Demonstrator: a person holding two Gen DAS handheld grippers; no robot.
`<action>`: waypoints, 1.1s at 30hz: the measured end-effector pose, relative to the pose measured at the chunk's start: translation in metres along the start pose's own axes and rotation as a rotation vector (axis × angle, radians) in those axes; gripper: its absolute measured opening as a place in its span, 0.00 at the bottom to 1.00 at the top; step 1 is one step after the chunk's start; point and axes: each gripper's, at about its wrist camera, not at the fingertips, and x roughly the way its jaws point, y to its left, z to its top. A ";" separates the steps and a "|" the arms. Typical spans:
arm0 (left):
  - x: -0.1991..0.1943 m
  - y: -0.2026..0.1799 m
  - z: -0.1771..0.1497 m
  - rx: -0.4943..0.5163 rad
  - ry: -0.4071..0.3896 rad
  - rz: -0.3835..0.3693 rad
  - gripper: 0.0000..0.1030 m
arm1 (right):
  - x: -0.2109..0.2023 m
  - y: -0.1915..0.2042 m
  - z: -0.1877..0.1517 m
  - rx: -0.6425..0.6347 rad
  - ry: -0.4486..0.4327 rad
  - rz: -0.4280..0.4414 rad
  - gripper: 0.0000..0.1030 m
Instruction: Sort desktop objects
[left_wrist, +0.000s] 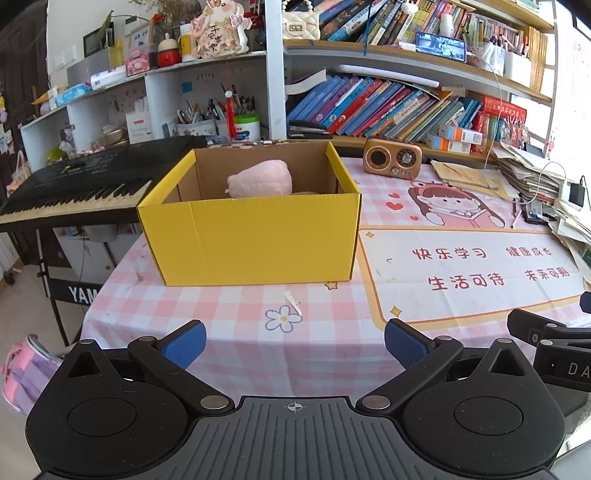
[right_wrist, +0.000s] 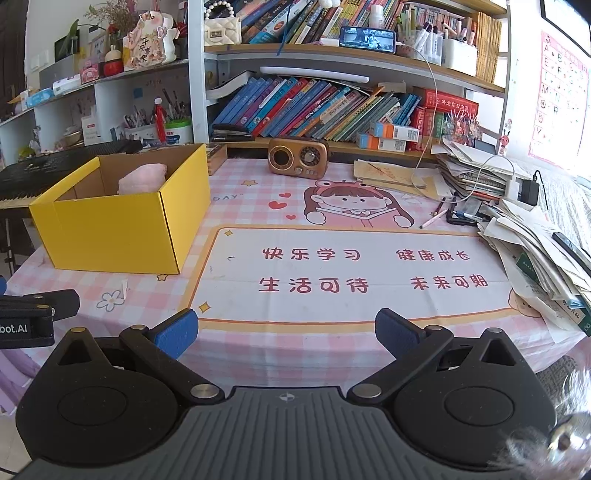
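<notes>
**Hidden and cut off**

The box's (left_wrist: 255, 243) front wall hides the lower part of the pink plush (left_wrist: 260, 179), and a tan object beside it barely shows. The keyboard (left_wrist: 74, 184) runs off the left edge. A grey fuzzy blur (right_wrist: 546, 443) sits in the right wrist view's bottom corner, unidentifiable. Book spines (right_wrist: 314, 107) are too small to read.

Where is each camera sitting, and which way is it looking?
Left wrist: rides on the left tool, looking forward over the desk straight at the yellow box; its open blue fingers show, and part of the other tool at the right edge.
Right wrist: rides on the right tool, facing the printed desk mat and bookshelf; its open blue fingers show.
Both see the yellow box, the pink plush inside it, and the brown radio.
</notes>
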 end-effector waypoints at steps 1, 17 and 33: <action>0.000 0.000 0.000 0.000 0.003 -0.001 1.00 | 0.000 0.000 0.000 0.000 0.001 -0.001 1.00; 0.000 0.002 -0.001 -0.012 0.012 -0.030 1.00 | 0.000 0.001 0.000 0.000 0.002 0.001 1.00; 0.004 0.005 -0.003 -0.017 0.034 -0.036 1.00 | 0.000 0.005 -0.001 -0.002 0.008 0.004 1.00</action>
